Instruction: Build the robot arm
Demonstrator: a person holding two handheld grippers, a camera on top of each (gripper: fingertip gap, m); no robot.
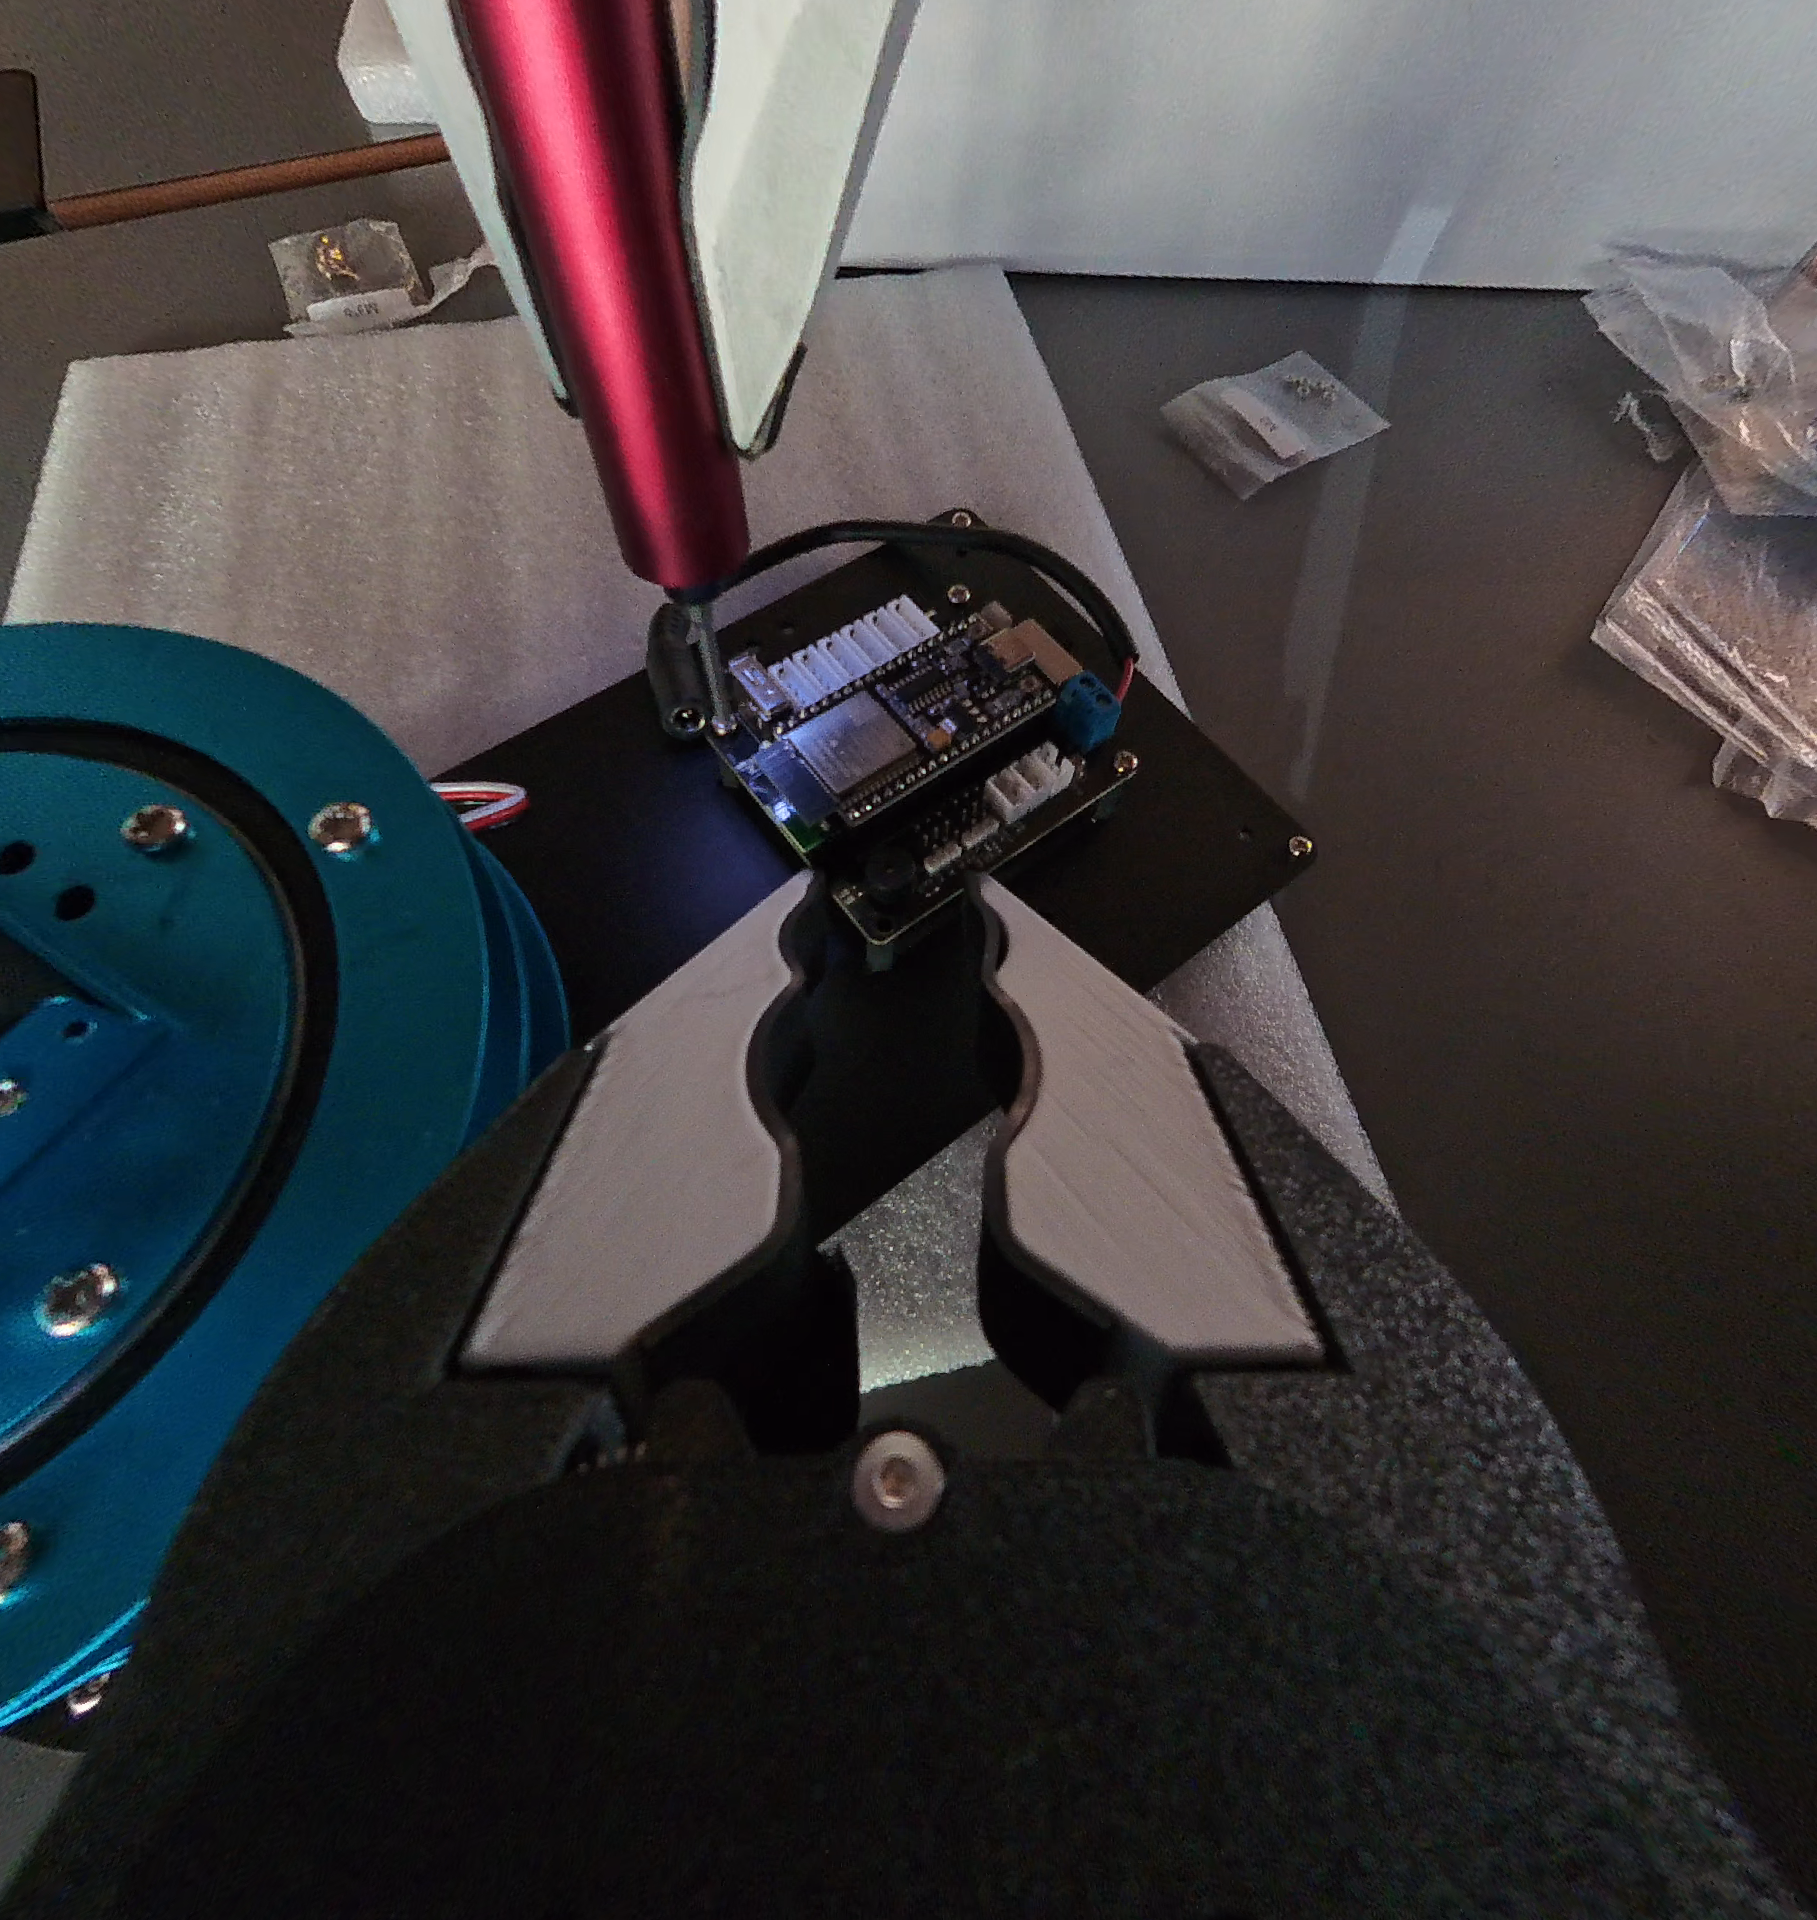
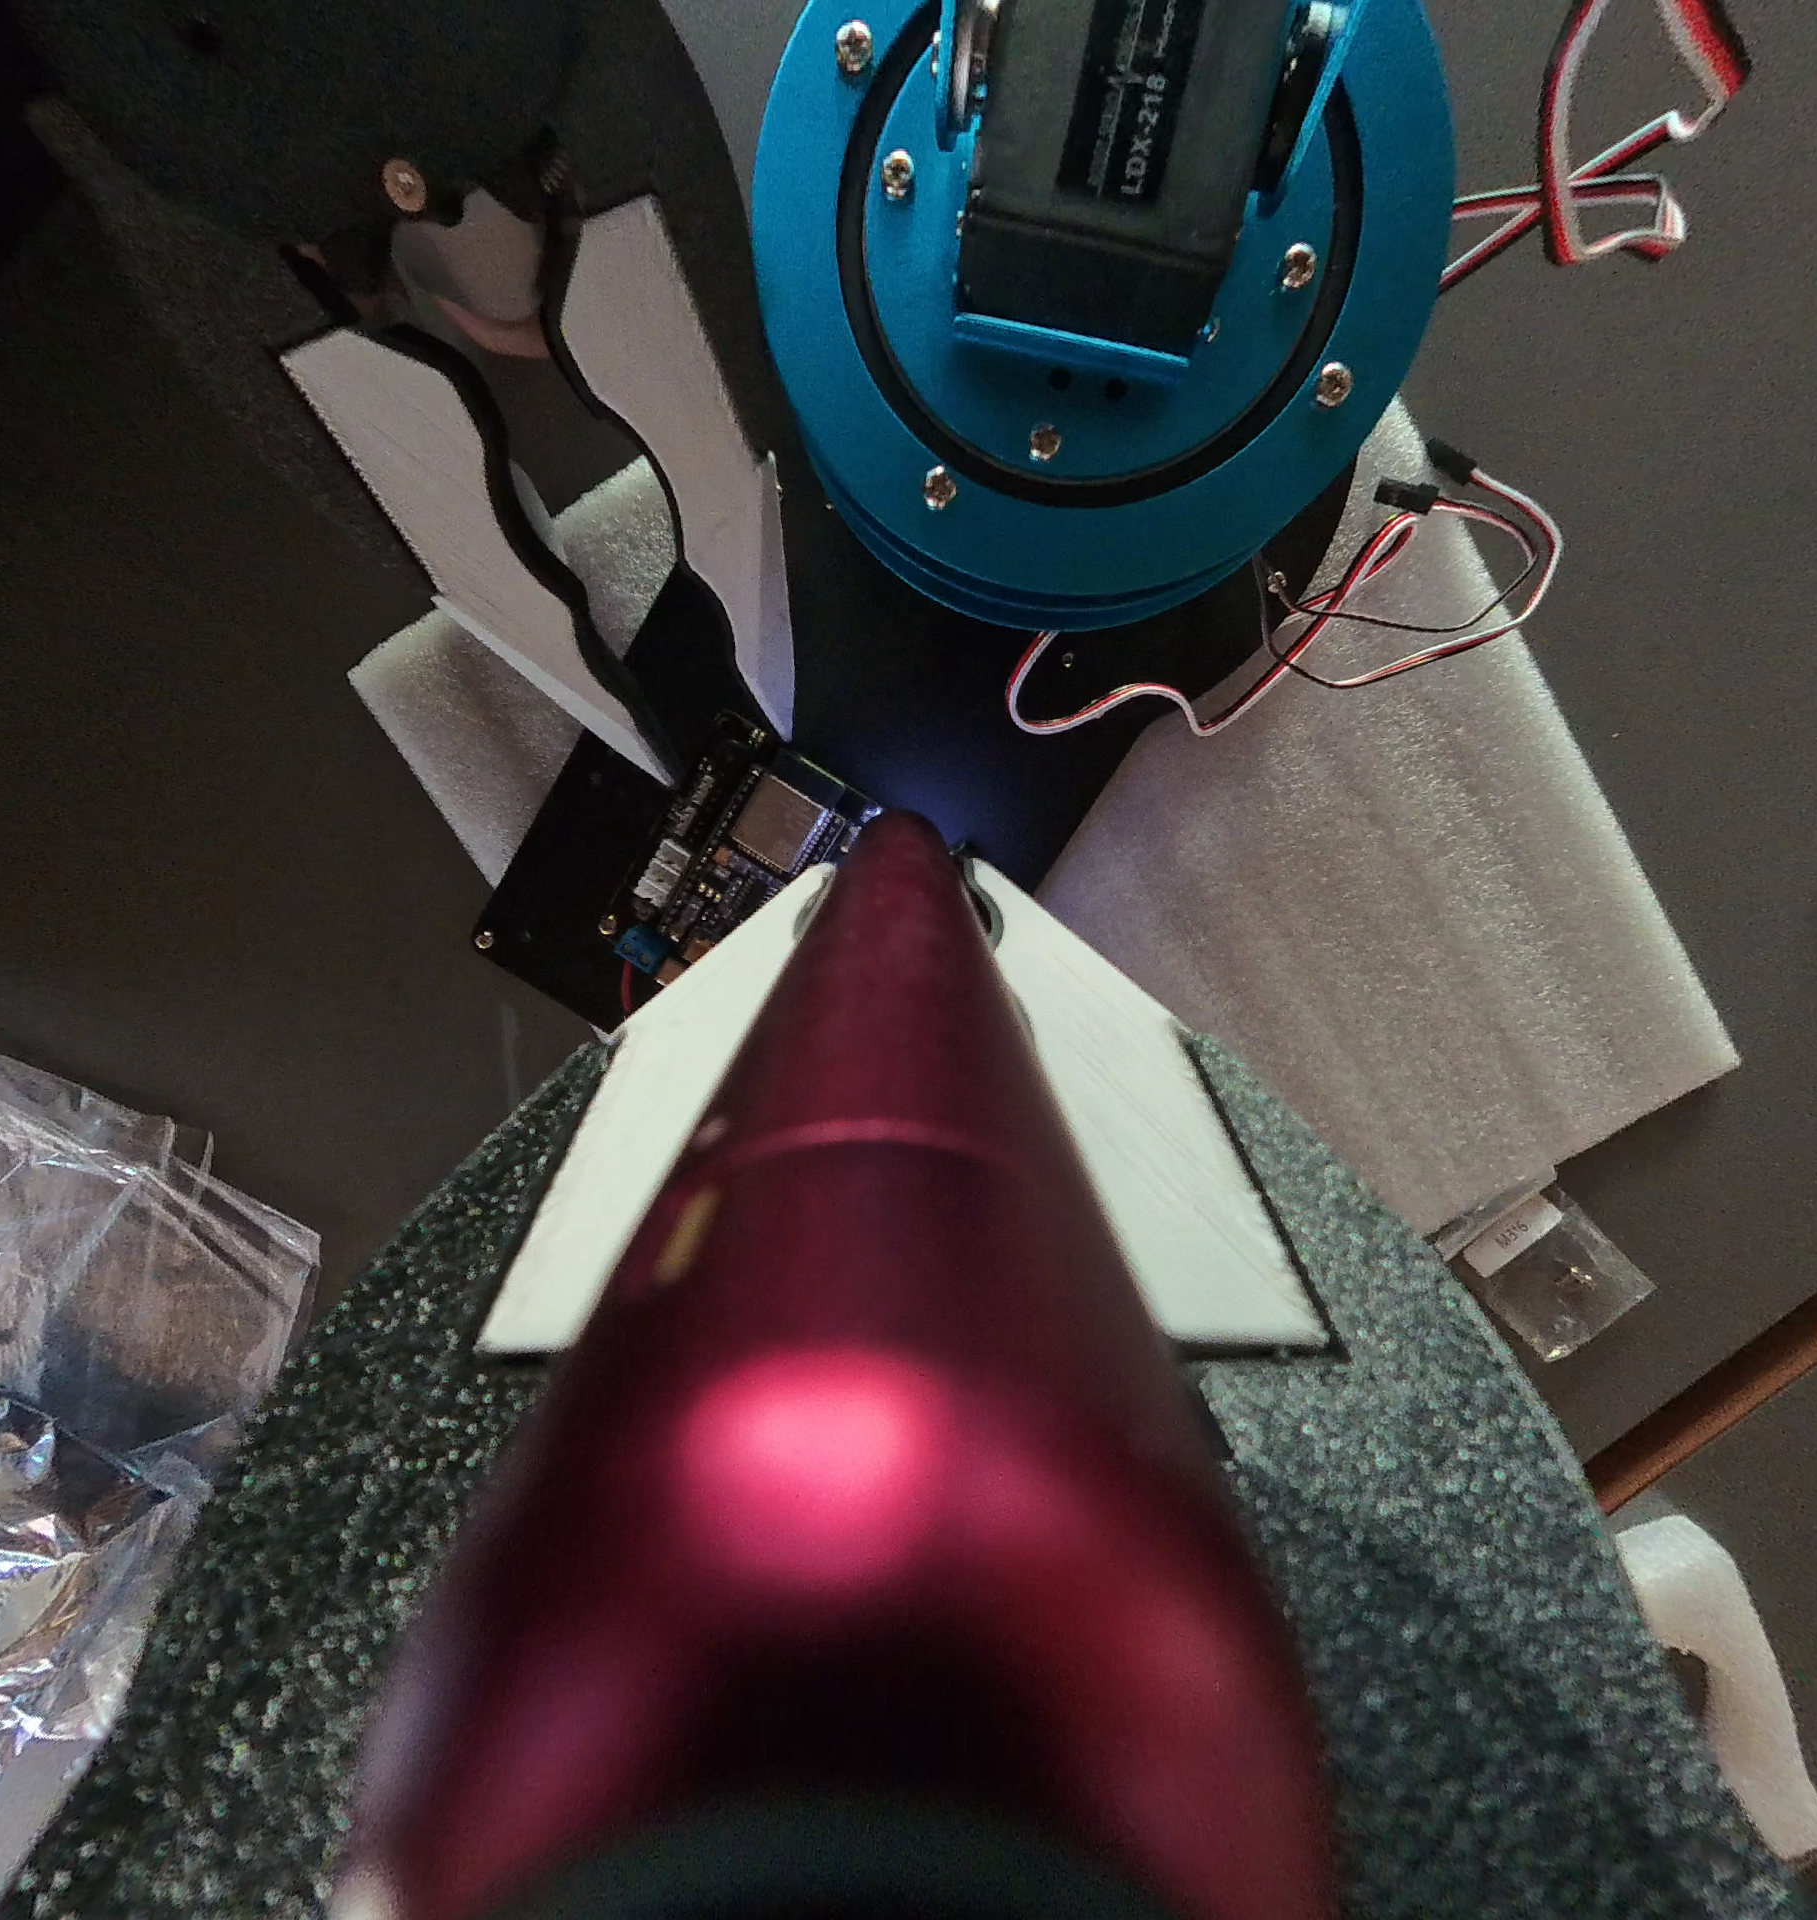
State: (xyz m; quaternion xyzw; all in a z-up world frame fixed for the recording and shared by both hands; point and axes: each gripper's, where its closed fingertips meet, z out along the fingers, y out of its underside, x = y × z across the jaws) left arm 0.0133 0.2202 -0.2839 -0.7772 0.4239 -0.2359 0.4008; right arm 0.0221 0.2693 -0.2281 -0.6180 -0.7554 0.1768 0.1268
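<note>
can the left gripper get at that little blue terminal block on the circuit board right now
Probably yes. The left gripper, open and empty, sits at the circuit board's near edge; the blue terminal block is just beyond, uncovered, while the red screwdriver works the far corner.

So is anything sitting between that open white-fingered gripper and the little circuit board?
Nothing visible: the left gripper is open, its fingertips right at the circuit board's near edge. The red screwdriver stands at the far corner.

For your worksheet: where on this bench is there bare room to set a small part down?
Free: the white foam sheet behind the blue turntable, and dark tabletop between the black base plate and plastic bags. Crowded: around the circuit board, with screwdriver and both grippers.
</note>
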